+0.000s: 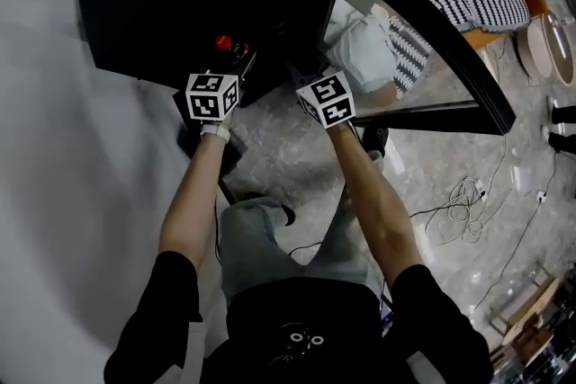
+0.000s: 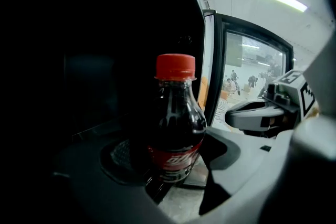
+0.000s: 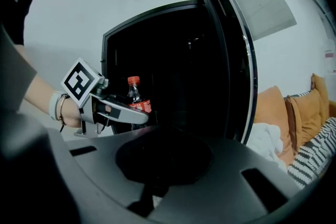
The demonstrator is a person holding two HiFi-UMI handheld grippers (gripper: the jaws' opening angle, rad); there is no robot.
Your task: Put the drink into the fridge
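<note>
Dim fridge [image 1: 153, 4] stands open, left gripper [image 2: 173, 181] clasping the drink [image 2: 176, 123] at its mouth, unshelved; right gripper [image 3: 157, 181] is closed, empty.

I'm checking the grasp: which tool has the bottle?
The left tool: its jaws are closed on the red-capped bottle. The right tool differs: its jaws are together with nothing between them.

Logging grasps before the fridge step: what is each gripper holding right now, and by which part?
The left gripper holds the cola bottle by its lower body, at the red label. The right gripper holds nothing; its jaws are together.
</note>
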